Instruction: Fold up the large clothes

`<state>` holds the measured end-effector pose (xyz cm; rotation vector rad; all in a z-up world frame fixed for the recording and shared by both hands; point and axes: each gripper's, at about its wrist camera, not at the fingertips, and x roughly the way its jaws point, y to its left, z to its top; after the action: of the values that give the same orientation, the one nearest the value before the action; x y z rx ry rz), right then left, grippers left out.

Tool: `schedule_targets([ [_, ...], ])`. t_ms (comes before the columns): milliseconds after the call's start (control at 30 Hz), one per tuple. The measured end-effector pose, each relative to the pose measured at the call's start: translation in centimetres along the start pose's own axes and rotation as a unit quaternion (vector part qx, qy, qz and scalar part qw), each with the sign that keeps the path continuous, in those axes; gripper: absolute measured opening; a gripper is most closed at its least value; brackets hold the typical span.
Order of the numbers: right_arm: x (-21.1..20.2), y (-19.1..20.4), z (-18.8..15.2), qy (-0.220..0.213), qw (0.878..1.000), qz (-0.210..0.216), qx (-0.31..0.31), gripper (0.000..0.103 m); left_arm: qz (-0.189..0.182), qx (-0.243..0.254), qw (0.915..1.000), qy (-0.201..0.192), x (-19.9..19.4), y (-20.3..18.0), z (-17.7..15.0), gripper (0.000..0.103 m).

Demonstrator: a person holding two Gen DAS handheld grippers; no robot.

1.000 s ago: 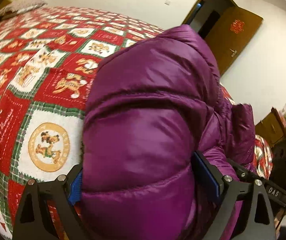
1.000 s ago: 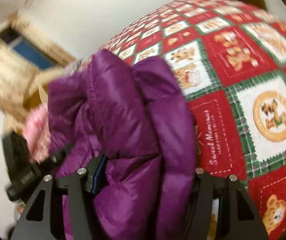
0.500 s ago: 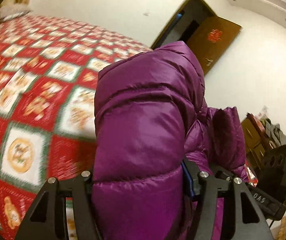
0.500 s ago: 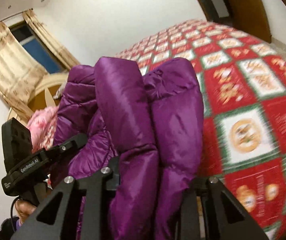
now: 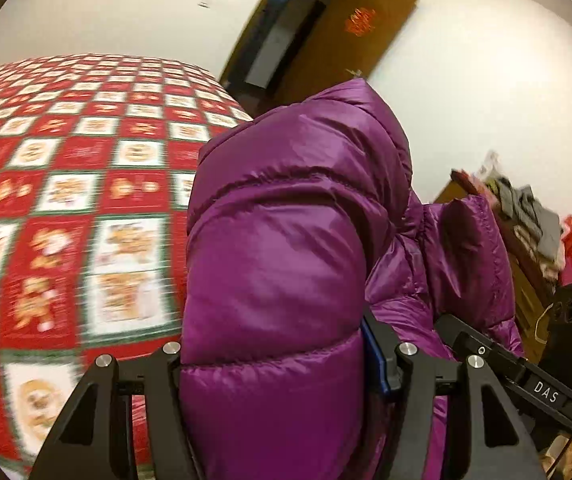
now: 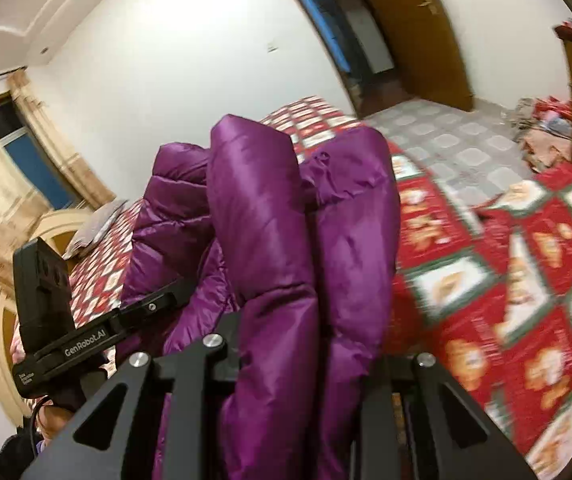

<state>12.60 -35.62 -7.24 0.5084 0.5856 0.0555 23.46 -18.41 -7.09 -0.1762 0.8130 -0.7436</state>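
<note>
A purple puffer jacket [image 5: 293, 208] is bunched into thick folds and held up above the bed between both grippers. My left gripper [image 5: 278, 360] is shut on one padded fold, its blue pads pressed into the fabric. My right gripper [image 6: 305, 352] is shut on two narrower folds of the same jacket [image 6: 262, 208]. Each gripper's black body appears in the other's view: the right one [image 5: 525, 384] low at the right edge, the left one [image 6: 86, 332] low at the left. The jacket's lower part is hidden behind the fingers.
A red, green and white teddy-bear quilt [image 5: 66, 200] covers the bed [image 6: 505, 280] below the jacket. A brown door [image 5: 345, 40] stands open beside a dark doorway. Cluttered wooden furniture [image 5: 525, 220] is at the right; tiled floor [image 6: 445, 140], a curtained window [image 6: 6, 168] and a pillow [image 6: 94, 228] show too.
Both grippers narrowed onto the jacket's folds and carried it up and sideways off the quilt. The views swung round toward the door and floor.
</note>
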Motion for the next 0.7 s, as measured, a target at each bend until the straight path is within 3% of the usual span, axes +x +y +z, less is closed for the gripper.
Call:
schedule_targets([
  [300, 2.4, -6.2, 1.0, 0.030, 0.998, -0.020, 0.043, 0.028, 0.040, 0.012, 0.9981, 0.044, 6.0, -2.2, -0.1, 0.061],
  [500, 2.8, -7.8, 0.7, 0.037, 0.998, -0.037, 0.044, 0.028, 0.076, 0.040, 0.9954, 0.043, 7.7, -2.8, -0.2, 0.061],
  [633, 3.5, -8.4, 0.6, 0.046, 0.996, -0.055, 0.046, 0.032, 0.115, 0.049, 0.9910, 0.049, 9.7, -2.4, -0.4, 0.077],
  [700, 3.2, -8.4, 0.4, 0.048, 0.996, -0.057, 0.053, 0.040, 0.131, 0.056, 0.9887, 0.046, 10.1, -2.3, -0.7, 0.082],
])
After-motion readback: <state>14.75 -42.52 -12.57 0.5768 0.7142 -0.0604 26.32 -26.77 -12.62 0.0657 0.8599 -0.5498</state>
